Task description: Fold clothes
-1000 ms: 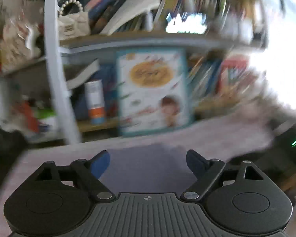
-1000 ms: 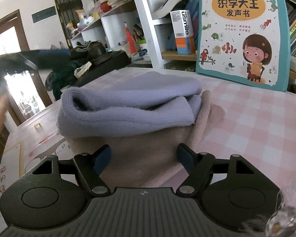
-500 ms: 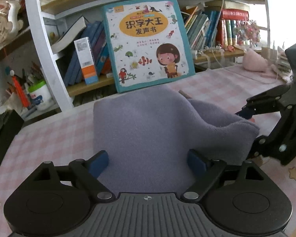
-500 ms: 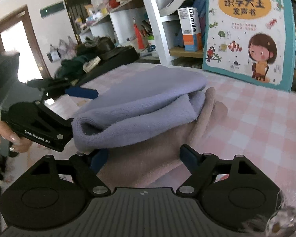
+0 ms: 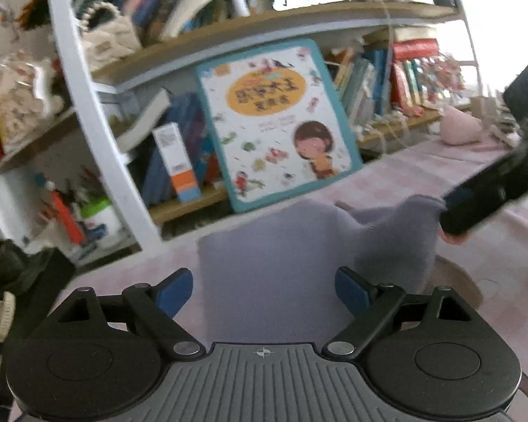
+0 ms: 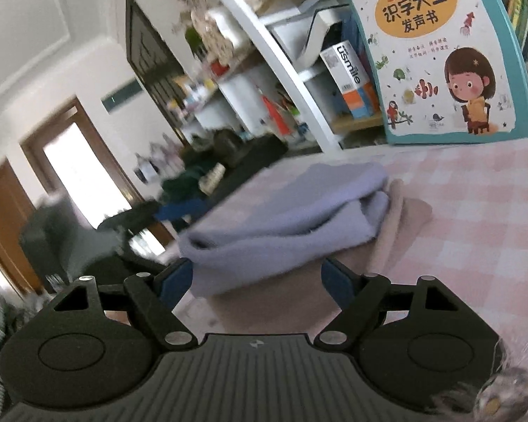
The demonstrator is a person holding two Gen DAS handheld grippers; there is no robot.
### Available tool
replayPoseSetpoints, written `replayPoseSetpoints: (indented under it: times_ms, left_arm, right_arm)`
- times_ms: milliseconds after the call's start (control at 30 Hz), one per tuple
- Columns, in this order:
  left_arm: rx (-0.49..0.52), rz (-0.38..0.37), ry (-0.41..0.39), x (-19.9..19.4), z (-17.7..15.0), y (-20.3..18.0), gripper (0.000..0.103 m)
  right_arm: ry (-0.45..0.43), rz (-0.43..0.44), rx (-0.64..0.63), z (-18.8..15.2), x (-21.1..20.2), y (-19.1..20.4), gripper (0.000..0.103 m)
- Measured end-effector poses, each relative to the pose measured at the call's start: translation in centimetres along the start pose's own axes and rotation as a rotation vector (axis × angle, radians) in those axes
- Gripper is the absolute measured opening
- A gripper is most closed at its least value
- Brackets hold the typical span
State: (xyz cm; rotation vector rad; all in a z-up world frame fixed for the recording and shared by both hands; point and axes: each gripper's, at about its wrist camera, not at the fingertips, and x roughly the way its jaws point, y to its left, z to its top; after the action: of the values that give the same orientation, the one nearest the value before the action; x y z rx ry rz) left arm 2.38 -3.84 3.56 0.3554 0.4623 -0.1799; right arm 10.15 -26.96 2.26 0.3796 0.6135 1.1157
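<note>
Right hand-held gripper (image 6: pixel 257 279) has just been opening, nothing clamped, beside the folded lavender garment (image 6: pixel 285 225); left hand-held gripper (image 5: pixel 264 290) gapes too (fold apparently released).

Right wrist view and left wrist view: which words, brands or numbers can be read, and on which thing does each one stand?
"识字大王" and "发声书": on the orange oval of the children's book that leans on the shelf.
"usmile": on the white and orange box beside the book.
The book's small lines under the oval: too small to read.
Left wrist view: all text is blurred, none readable.
</note>
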Motion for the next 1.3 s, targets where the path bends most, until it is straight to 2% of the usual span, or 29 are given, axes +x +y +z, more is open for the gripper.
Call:
replayPoseSetpoints:
  times_ms: [100,167,267,367,533,667,767,900,1000,1067,1200,1300]
  left_arm:
    - [-0.020,-0.032,0.041,0.5,-0.2,-0.3,0.091]
    - [-0.024,-0.041,0.047,0.5,-0.3,-0.6,0.091]
    - [0.001,-0.035,0.037,0.1,-0.2,-1.0,0.091]
    - [0.004,-0.034,0.017,-0.3,0.0,-1.0,0.091]
    - [-0.005,-0.067,-0.023,-0.9,0.5,-1.1,0.091]
    - [-0.014,-0.111,0.064,1.0,-0.3,-1.6,0.091]
    - [-0.024,-0.122,0.069,1.3,-0.7,-1.6,0.091]
    - [-0.018,-0.130,0.067,1.3,-0.8,-1.5,0.091]
    - [-0.012,-0.131,0.058,1.2,-1.0,-1.5,0.091]
    - [-0.011,-0.133,0.051,1.2,-1.1,-1.5,0.091]
    - [-0.009,-0.138,0.033,1.1,-1.3,-1.4,0.091]
    - [-0.006,-0.141,0.019,1.0,-1.6,-1.4,0.091]
  right_arm:
    - [-0.036,0.028,0.069,0.3,-0.6,-0.6,0.079]
    - [-0.068,0.015,0.137,0.4,-0.9,-1.2,0.079]
    - [-0.106,-0.033,0.248,0.5,-0.9,-2.0,0.079]
    - [-0.130,-0.022,0.311,0.5,-0.6,-2.3,0.079]
    - [-0.149,-0.003,0.330,0.5,0.0,-1.6,0.079]
    - [-0.133,-0.043,0.349,0.3,0.4,-1.6,0.079]
    - [-0.127,-0.060,0.406,-0.2,0.6,-2.4,0.076]
    - [-0.129,-0.052,0.570,-0.9,0.8,-4.3,0.076]
    - [-0.134,-0.022,0.695,-1.0,1.0,-5.3,0.072]
    - [-0.128,-0.026,0.701,-0.3,1.6,-5.3,0.072]
    - [-0.063,-0.096,0.697,1.2,3.9,-5.9,0.072]
    - [-0.075,-0.110,0.693,2.2,5.7,-6.6,0.071]
